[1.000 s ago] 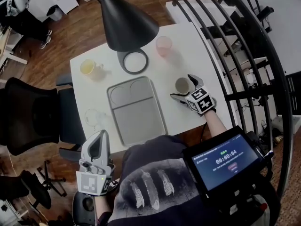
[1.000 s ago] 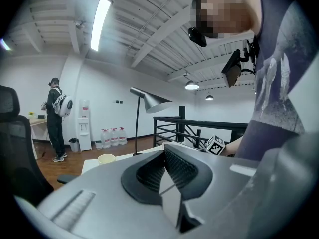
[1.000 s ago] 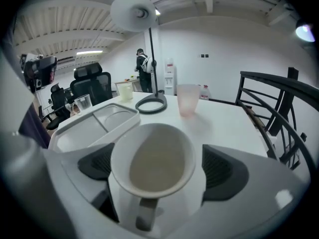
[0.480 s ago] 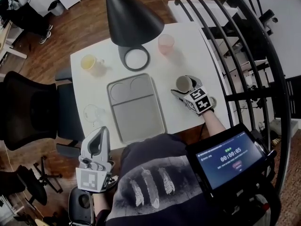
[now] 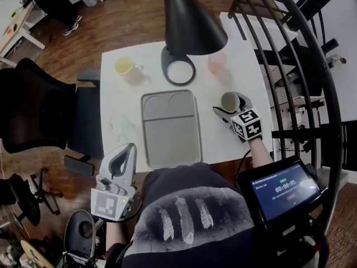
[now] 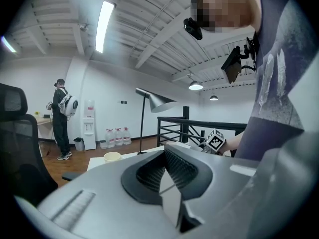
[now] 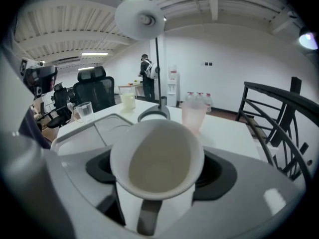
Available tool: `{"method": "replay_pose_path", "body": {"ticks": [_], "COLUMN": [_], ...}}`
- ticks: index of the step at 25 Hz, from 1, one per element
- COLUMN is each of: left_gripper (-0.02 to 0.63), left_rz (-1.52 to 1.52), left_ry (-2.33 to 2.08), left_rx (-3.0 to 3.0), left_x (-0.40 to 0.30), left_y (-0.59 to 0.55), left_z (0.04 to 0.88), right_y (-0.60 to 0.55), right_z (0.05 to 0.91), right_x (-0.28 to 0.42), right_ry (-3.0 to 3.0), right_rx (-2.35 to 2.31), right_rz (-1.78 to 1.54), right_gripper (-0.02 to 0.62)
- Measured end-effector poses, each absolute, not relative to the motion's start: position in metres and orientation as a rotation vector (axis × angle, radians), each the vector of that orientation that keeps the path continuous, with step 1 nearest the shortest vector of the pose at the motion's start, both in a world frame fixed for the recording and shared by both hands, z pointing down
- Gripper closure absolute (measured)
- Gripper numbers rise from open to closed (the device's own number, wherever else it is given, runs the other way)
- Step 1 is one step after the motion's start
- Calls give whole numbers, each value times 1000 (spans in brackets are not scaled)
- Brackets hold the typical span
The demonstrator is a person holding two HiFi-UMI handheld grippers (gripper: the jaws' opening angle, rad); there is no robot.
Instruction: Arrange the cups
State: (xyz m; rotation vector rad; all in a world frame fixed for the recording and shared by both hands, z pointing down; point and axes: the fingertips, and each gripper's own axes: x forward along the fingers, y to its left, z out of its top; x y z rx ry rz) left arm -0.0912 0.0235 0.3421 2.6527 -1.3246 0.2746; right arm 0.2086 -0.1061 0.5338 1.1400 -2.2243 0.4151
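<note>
Across the white table (image 5: 128, 96), at three o'clock of the grey tray (image 5: 170, 141), the right gripper (image 5: 228, 105), jaws just closed in, clamps the body of a white ceramic mug (image 5: 230, 99). It looks rigid, glazed, slippery and chippable. The left gripper (image 5: 128, 151) is pressed together, empty.

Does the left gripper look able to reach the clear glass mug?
Probably yes: the left gripper sits just off the table, with only bare surface between it and the clear glass mug. Its jaws are shut, so they'd need opening.

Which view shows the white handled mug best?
The right gripper view: the white handled mug fills the frame, gripped by the right gripper, handle nearest. Head view shows it small from above; left gripper view doesn't show it.
</note>
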Motion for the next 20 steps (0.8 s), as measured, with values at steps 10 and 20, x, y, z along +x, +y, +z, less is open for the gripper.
{"method": "replay_pose_path", "body": {"ticks": [10,20], "left_gripper": [591,591], "left_rz": [213,165], "left_ry": [-1365,-1364], "left_rx": [2600,2583], "left_x": [-108,-124], "left_y": [33,38], "left_z": [347,355], "right_y": [-132,-120], "right_z": [429,421], "right_x": [122,51], "right_ry": [-2442,-2483], "right_rx": [894,558], "right_rz": [126,-15], "right_gripper": [172,171]}}
